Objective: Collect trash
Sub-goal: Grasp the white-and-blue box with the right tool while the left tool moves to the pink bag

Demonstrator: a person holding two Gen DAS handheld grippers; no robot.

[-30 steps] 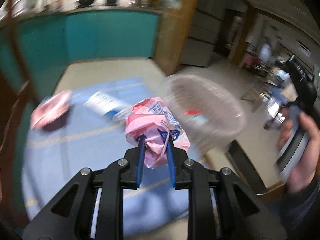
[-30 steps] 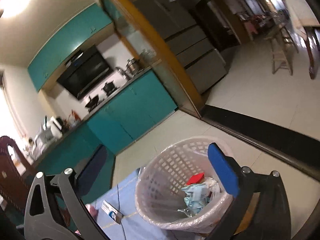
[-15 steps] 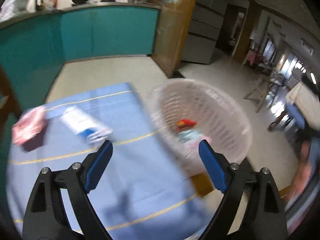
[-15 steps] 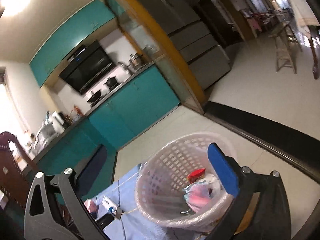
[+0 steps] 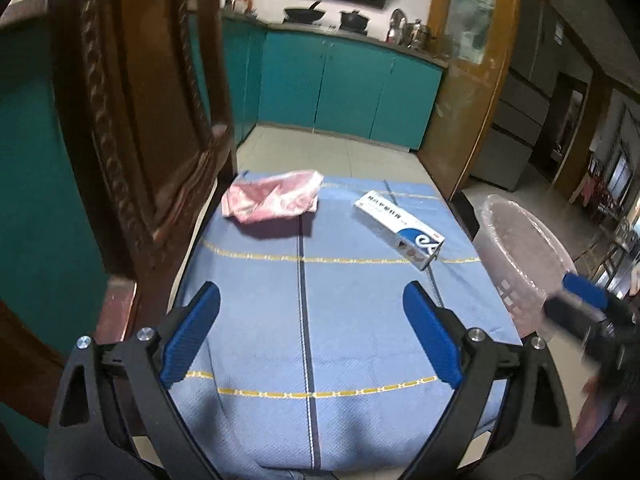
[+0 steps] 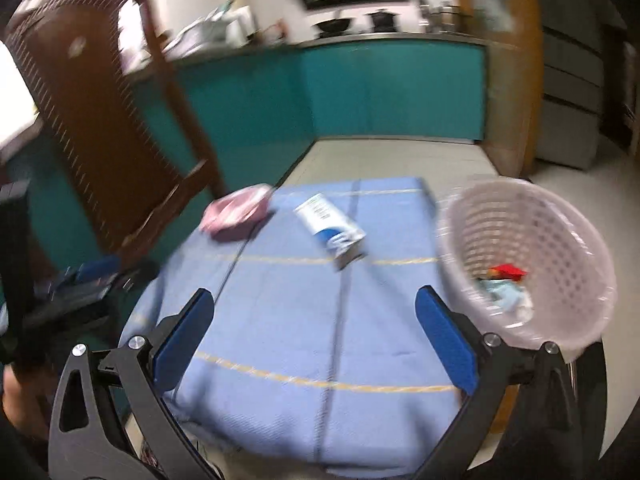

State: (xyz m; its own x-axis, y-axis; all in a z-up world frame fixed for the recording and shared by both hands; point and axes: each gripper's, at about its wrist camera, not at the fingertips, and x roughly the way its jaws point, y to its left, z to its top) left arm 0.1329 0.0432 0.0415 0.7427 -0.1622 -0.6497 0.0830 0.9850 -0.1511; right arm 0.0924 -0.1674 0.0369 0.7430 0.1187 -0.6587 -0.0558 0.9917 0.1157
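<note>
Left wrist view: the left claw (image 5: 311,336) hangs released over the near part of the tabletop (image 5: 360,320), its jaws having just been opening, nothing between them. Two pieces of trash lie ahead on the blue cloth. The white-and-blue carton (image 5: 400,232) sits at about one o'clock from this claw, its long axis running from ten o'clock to four o'clock, blue end nearest the tabletop's right edge. The crumpled pink wrapper (image 5: 274,196) lies further off at about eleven o'clock, near the far left corner beside the wooden chair (image 5: 132,120).

From the right wrist view, the right claw (image 6: 316,340) is also spread wide and empty, with the carton (image 6: 330,226) almost straight ahead at twelve o'clock. Which claw is nearer I cannot tell for sure.

At two o'clock the lined plastic basket (image 6: 532,256) stands just off the tabletop's right edge; it holds a red scrap, pale blue packaging and some whitish crumpled pieces.
</note>
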